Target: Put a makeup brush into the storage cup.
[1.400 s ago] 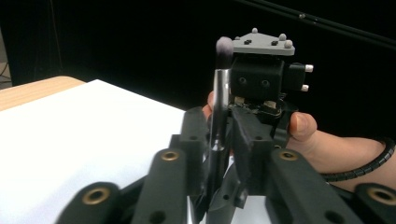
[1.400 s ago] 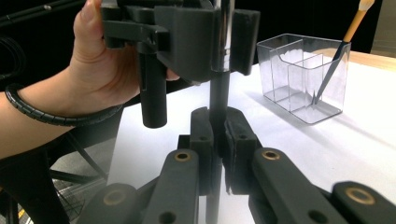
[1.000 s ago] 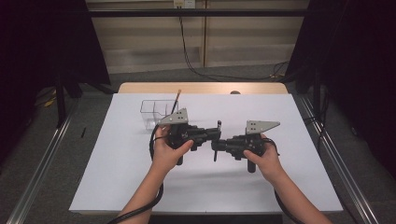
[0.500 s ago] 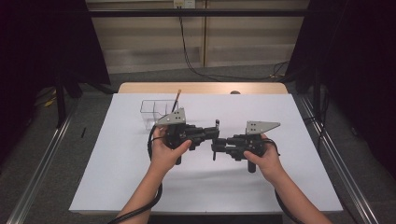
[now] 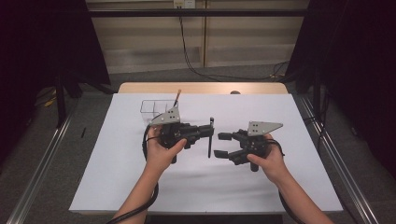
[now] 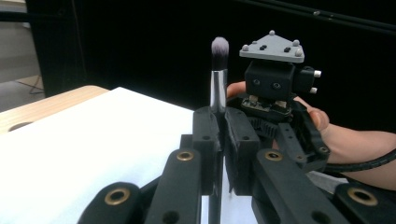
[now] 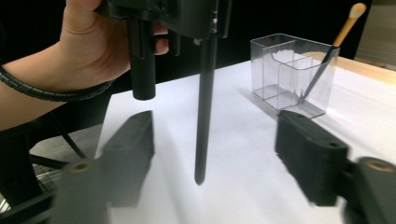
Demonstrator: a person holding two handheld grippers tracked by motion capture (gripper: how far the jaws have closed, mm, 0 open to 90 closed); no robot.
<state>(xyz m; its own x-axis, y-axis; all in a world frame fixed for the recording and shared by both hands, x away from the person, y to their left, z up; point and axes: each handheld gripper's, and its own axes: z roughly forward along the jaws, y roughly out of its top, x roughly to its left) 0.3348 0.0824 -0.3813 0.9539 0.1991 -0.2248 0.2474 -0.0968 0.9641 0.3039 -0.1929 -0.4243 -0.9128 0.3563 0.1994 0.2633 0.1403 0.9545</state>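
A makeup brush (image 5: 210,136) with a black handle stands upright over the middle of the white sheet, its grey bristle head (image 6: 219,46) up. My left gripper (image 5: 208,132) is shut on it just below the silver ferrule (image 6: 217,88). The handle (image 7: 203,116) hangs down, its tip just above the sheet. My right gripper (image 5: 219,144) faces the left one, and its jaws have just been opening. They now stand wide on either side of the handle without touching it.
A clear plastic organizer (image 5: 153,108) stands at the back left of the white sheet (image 5: 280,186). In it leans an orange-handled brush (image 7: 331,51). The wooden table edge (image 5: 201,87) runs behind, and metal rails flank the table.
The right gripper's jaws, shut at the brush handle a second ago, have spread wide and let it go. The left gripper keeps hold of the brush and has barely shifted.
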